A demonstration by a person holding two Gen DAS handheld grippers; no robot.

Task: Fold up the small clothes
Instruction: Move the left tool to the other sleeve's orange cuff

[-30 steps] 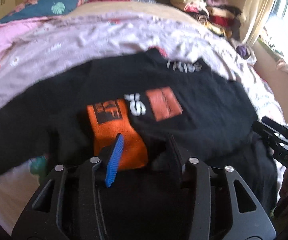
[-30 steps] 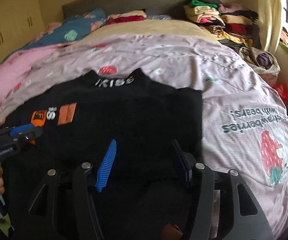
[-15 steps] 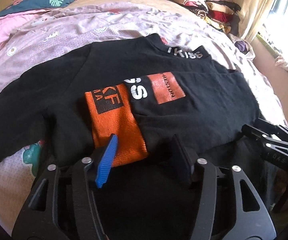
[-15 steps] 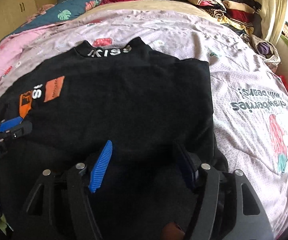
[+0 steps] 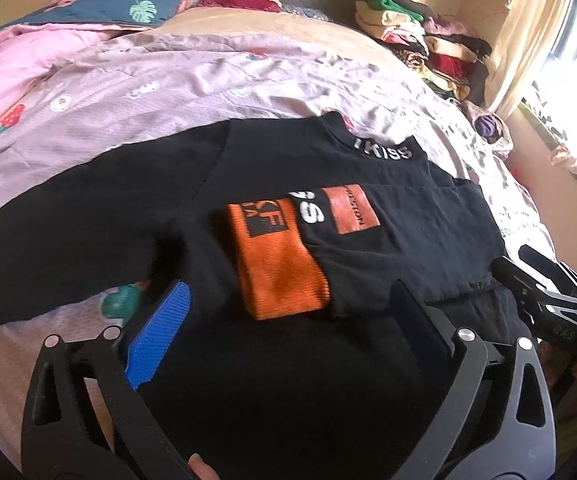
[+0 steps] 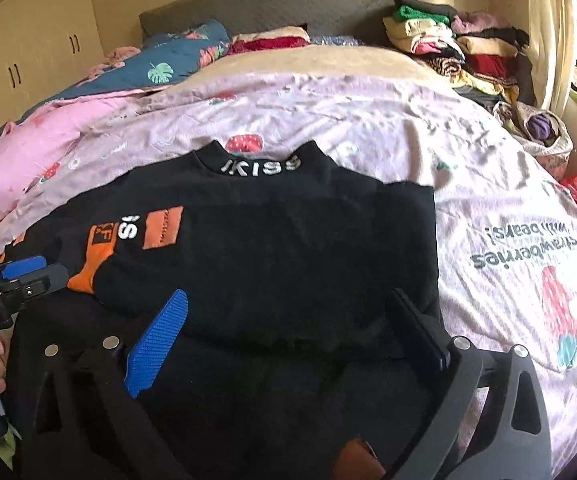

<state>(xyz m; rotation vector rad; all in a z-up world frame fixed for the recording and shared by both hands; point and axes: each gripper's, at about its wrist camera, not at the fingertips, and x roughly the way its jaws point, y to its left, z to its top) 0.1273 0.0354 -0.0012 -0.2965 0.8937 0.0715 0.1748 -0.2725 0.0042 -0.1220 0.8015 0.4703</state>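
Black sweater [image 6: 288,248] flat, collar pointing toward headboard [image 6: 272,8]

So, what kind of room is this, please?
Most likely a home bedroom. The black sweater lies spread on a bed with a pink strawberry-print cover and a grey headboard, with a pile of folded clothes beside it.

A sweatshirt [image 6: 288,248] lies flat on the bed's quilt [image 6: 368,120], collar toward the headboard [image 6: 268,8]. One sleeve [image 5: 276,256] is folded across its chest; the other sleeve [image 5: 68,232] stretches out to the left. Pillows [image 6: 176,60] sit behind at the bed's head, and a clothes pile [image 6: 460,52] sits behind to the right. Both tongs hover before the hem, left tongs [image 5: 288,316] left of right tongs [image 6: 288,320].
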